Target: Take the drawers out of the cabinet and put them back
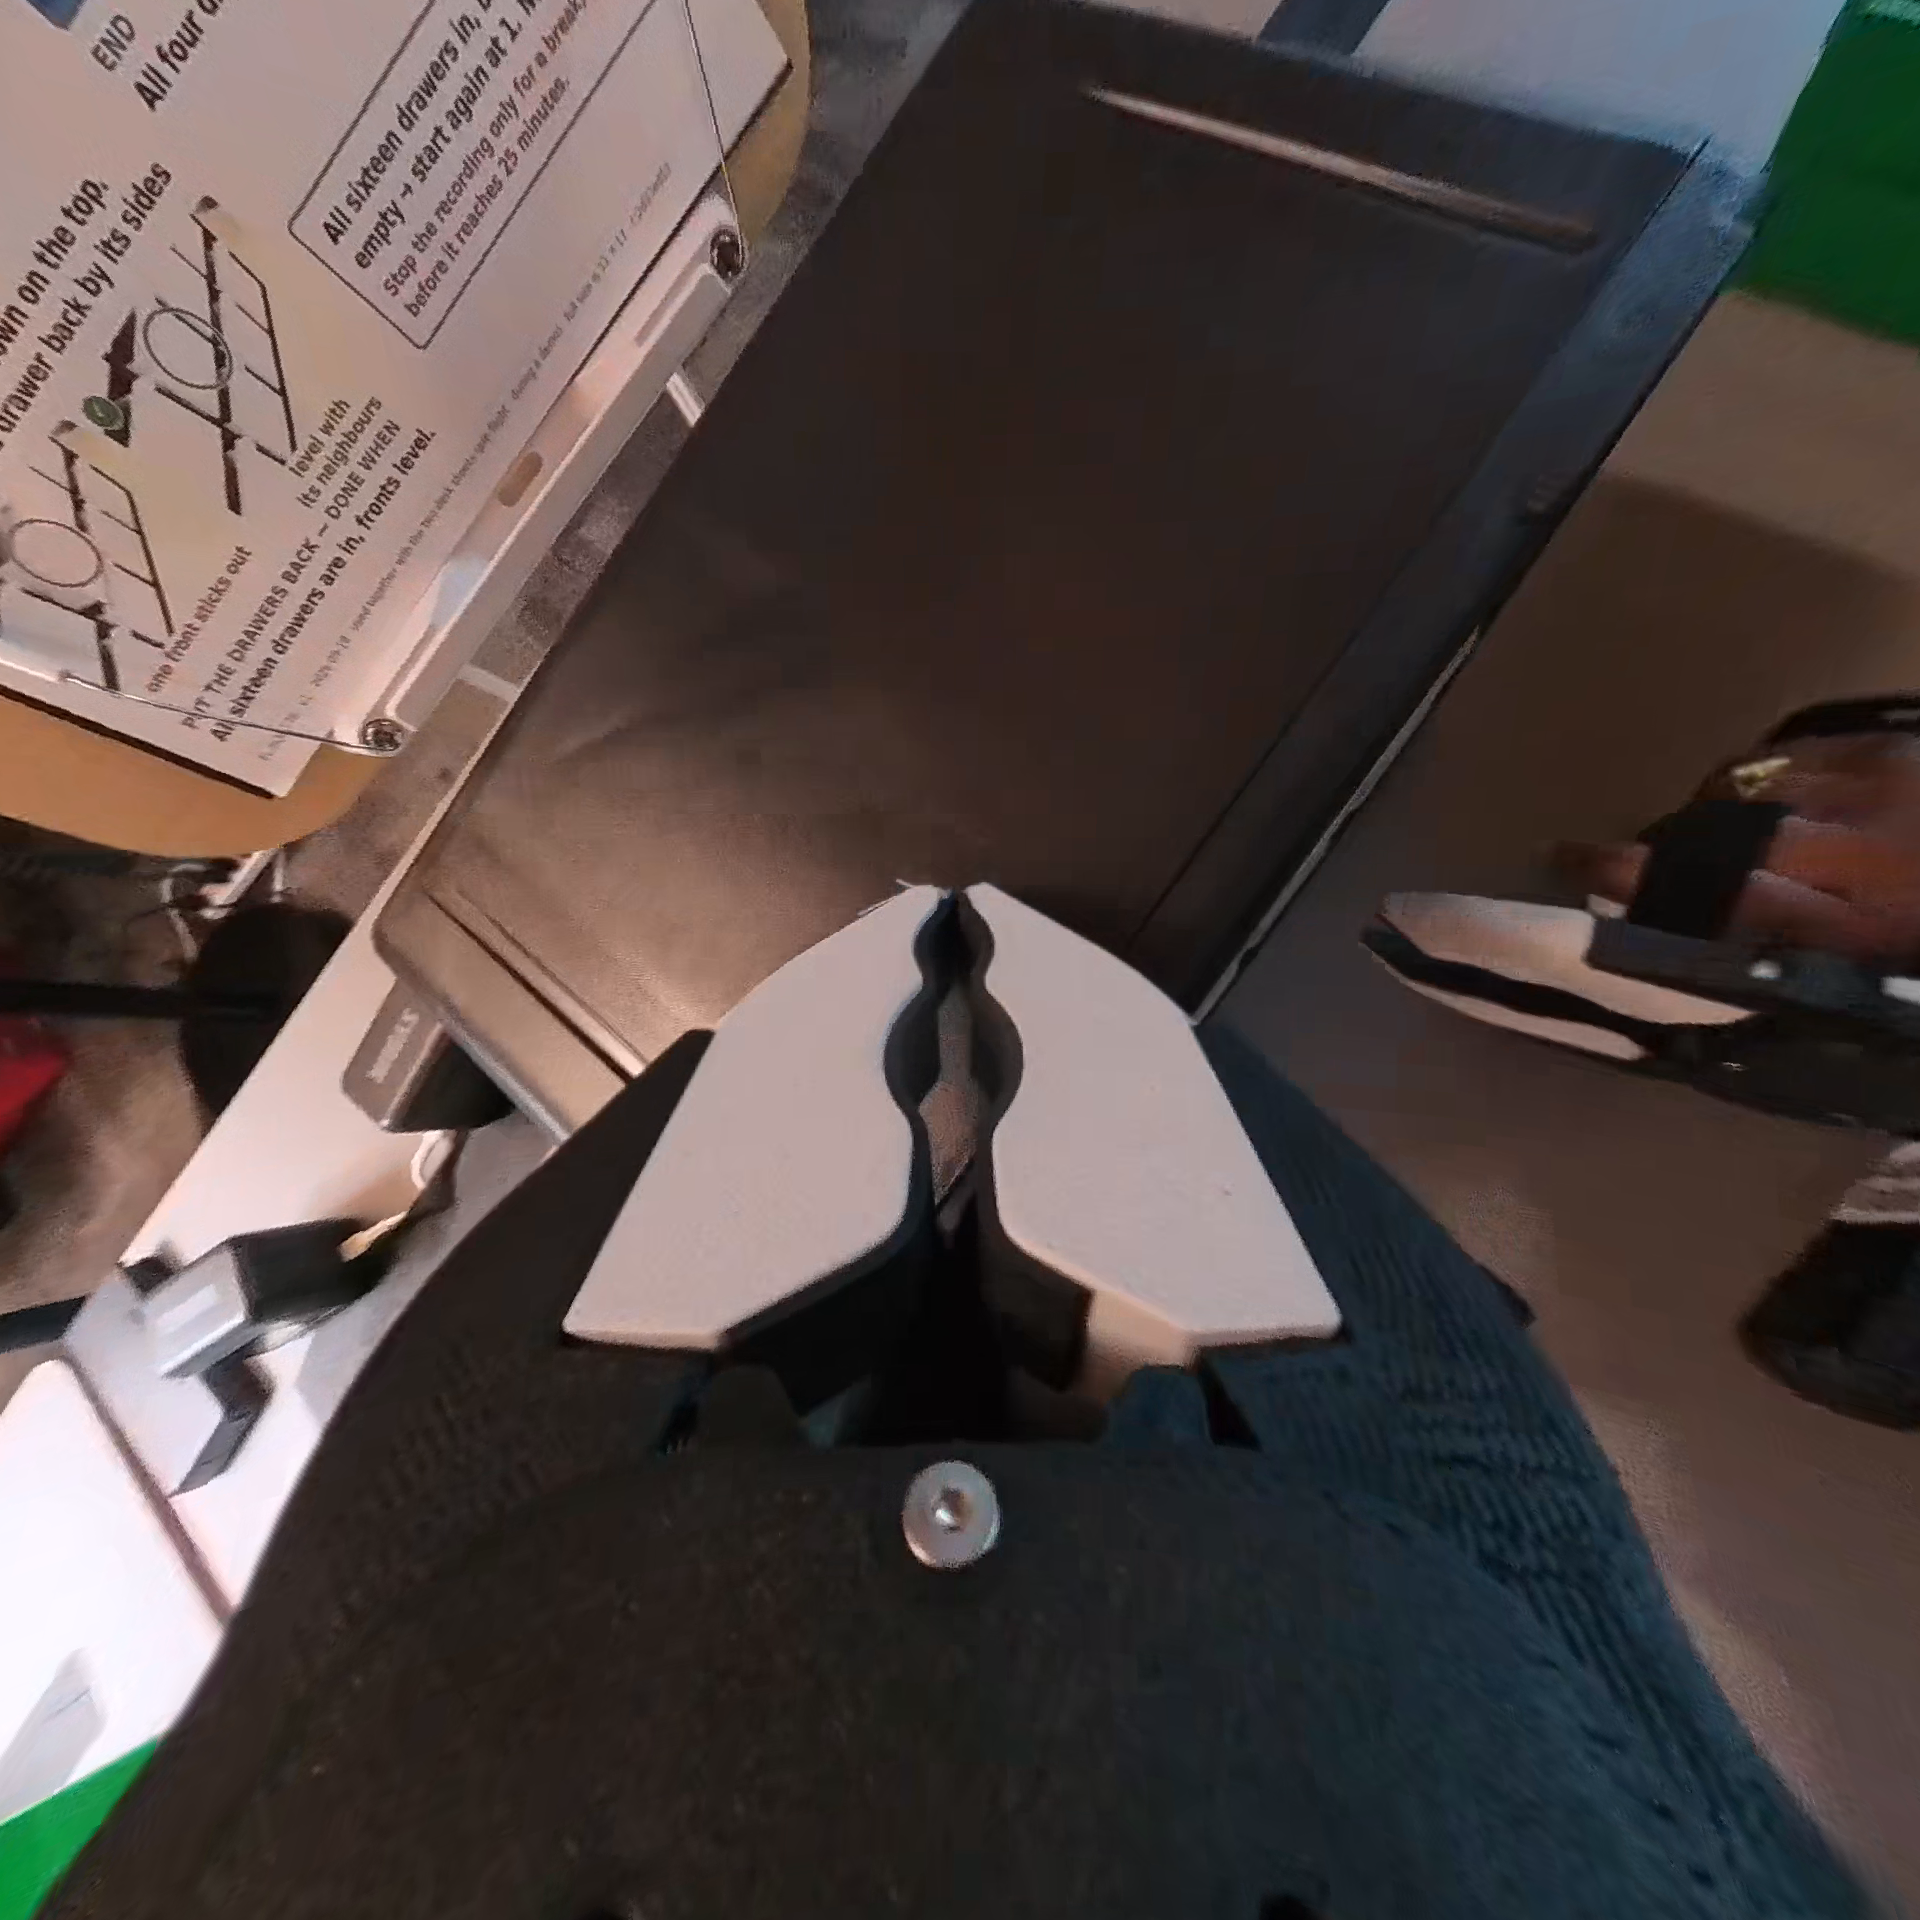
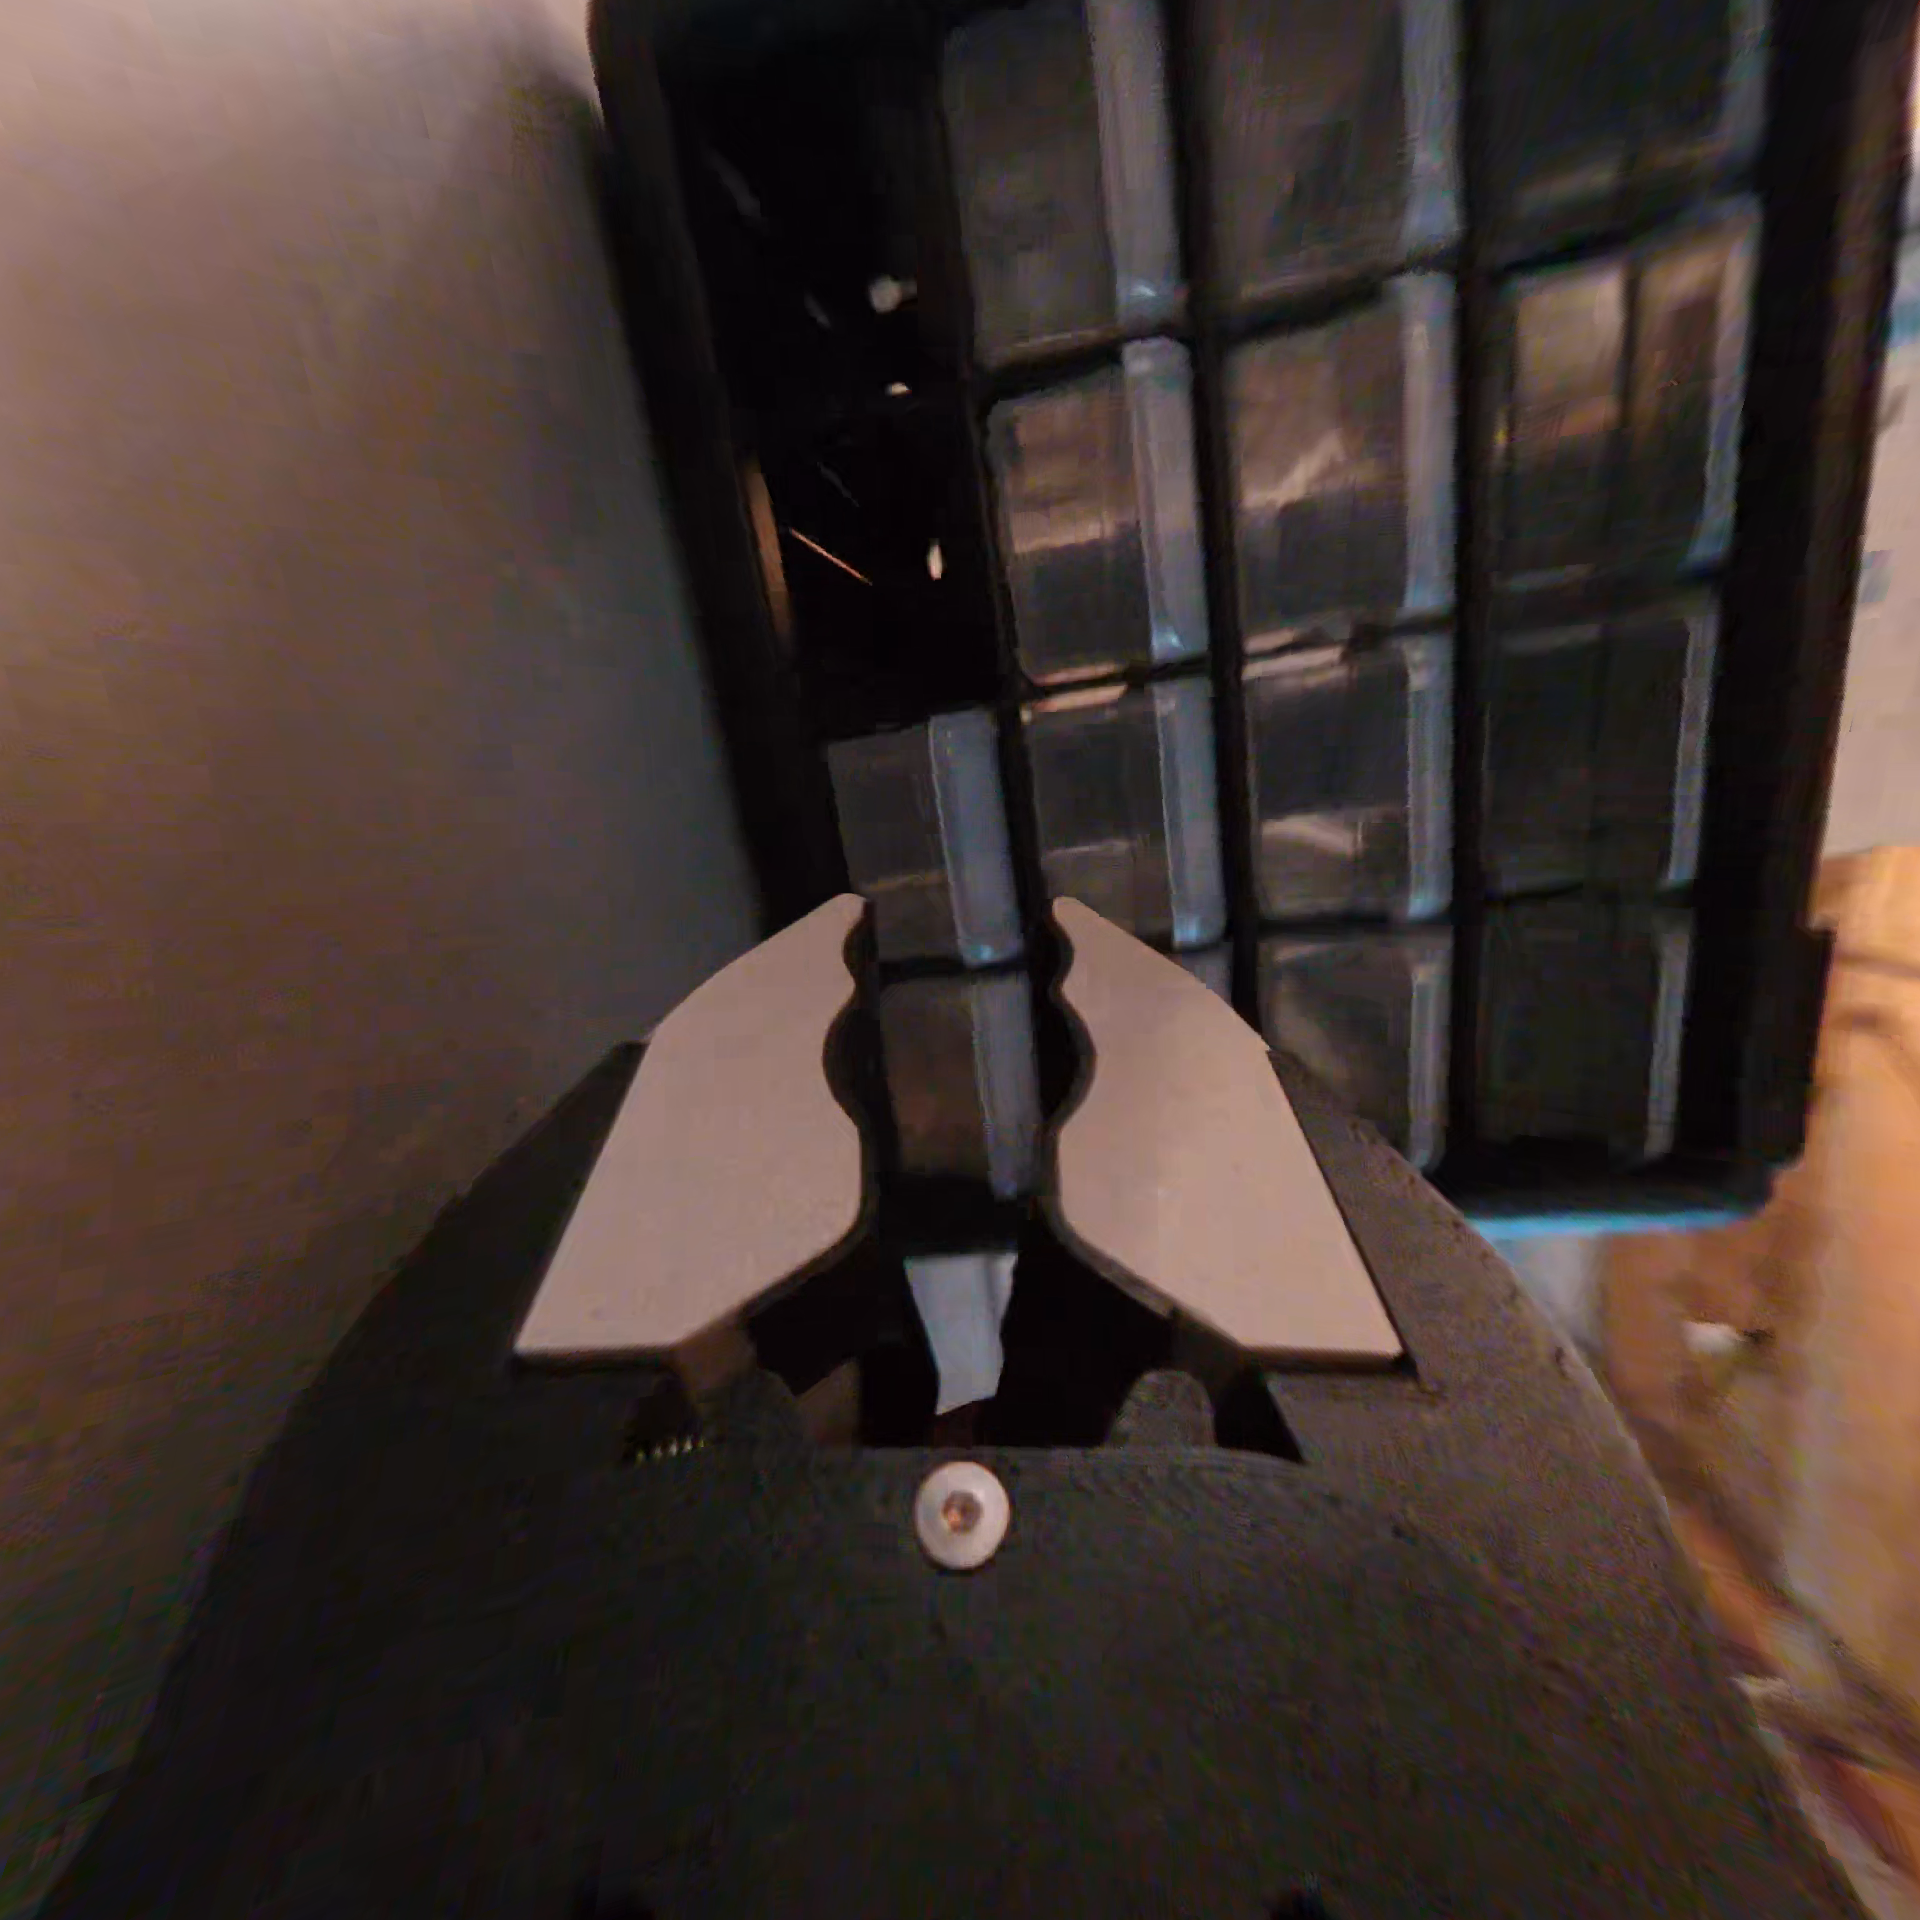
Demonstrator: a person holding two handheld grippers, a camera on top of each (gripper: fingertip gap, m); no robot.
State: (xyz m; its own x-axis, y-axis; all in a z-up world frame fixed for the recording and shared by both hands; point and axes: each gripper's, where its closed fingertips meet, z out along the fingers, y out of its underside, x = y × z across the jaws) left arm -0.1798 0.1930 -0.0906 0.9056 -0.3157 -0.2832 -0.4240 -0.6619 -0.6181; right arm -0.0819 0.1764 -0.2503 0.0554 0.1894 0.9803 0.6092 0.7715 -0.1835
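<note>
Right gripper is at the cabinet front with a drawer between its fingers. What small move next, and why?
Probably close the right gripper on the drawer between its open fingers, then pull it out. The slots above it in that column of the cabinet look empty already.

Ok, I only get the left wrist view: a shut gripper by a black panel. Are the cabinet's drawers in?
Observer: The right wrist view shows the cabinet front, most clear drawers seated.
Operator: Any missing?
Observer: Empty slots gape dark at that picture's left.
Operator: And the other gripper?
Observer: The right gripper is open, fingers either side of one clear drawer.
</note>
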